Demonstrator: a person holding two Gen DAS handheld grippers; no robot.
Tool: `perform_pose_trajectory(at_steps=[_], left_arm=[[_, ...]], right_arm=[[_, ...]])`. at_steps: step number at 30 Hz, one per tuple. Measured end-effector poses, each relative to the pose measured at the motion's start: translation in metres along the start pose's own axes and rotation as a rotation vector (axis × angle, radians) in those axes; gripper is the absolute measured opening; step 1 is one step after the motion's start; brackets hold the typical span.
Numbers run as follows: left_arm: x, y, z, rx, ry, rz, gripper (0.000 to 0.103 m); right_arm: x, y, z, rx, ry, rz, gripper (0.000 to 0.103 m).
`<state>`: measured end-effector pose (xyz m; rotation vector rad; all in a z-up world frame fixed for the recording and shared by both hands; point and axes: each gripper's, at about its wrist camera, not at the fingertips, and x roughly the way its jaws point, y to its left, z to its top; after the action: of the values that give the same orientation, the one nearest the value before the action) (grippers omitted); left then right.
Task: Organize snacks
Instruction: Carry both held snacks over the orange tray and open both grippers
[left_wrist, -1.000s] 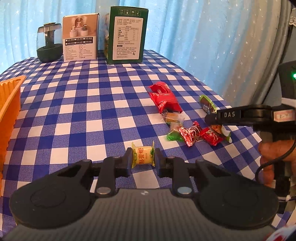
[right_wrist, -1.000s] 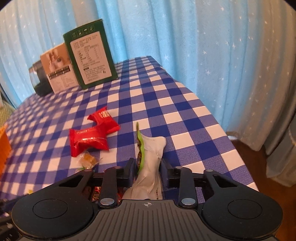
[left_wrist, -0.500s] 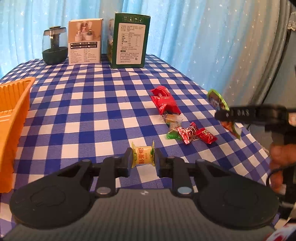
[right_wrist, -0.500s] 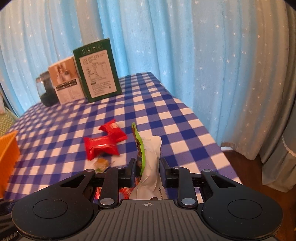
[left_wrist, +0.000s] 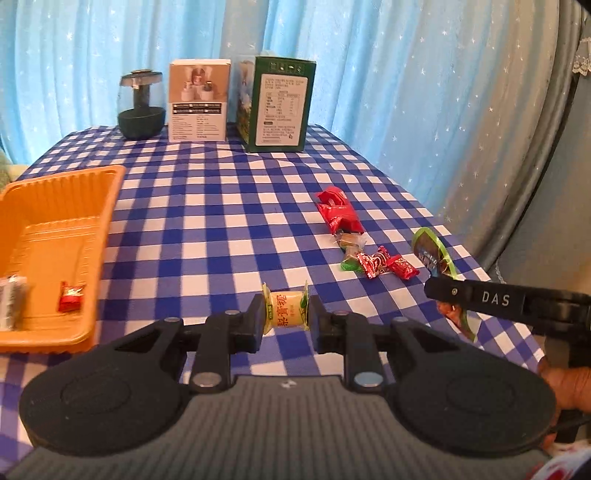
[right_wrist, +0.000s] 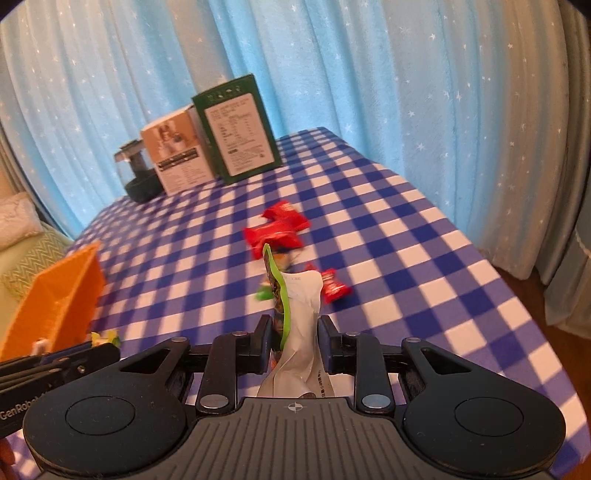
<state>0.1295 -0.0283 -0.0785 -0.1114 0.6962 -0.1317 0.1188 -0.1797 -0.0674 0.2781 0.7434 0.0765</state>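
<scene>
My left gripper (left_wrist: 286, 317) is shut on a yellow wrapped candy (left_wrist: 285, 309), held above the checked cloth. My right gripper (right_wrist: 293, 338) is shut on a green-edged snack packet (right_wrist: 295, 314); it also shows in the left wrist view (left_wrist: 432, 254), at the right, off the table. An orange tray (left_wrist: 74, 192) lies at the left with a red candy (left_wrist: 70, 300) and a grey wrapped snack (left_wrist: 11, 299) in it. Red packets (left_wrist: 338, 212) and several small candies (left_wrist: 373, 260) lie on the cloth between the grippers.
A green box (left_wrist: 275, 103), a white box (left_wrist: 199, 99) and a dark glass jar (left_wrist: 141, 105) stand at the table's back edge before a blue curtain. The table's right edge (left_wrist: 461, 236) drops off near the candies.
Both grippers have risen and pulled back with their snacks. The orange tray has come further into the left wrist view, showing its contents.
</scene>
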Motion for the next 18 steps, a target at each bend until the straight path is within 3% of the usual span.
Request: perform_pose_trajectory(at_steps=[8,18], left_arm=[[-0.050,0.027,0.005,-0.046,-0.029,0.040,0.022],[-0.097,0.087,0.020,-0.107,-0.077,0.141,0.022]], right_arm=[[-0.032,0.045,0.003,-0.004,-0.010,0.054,0.027],[-0.035,0.117,0.007,-0.072,0.006,0.155,0.027]])
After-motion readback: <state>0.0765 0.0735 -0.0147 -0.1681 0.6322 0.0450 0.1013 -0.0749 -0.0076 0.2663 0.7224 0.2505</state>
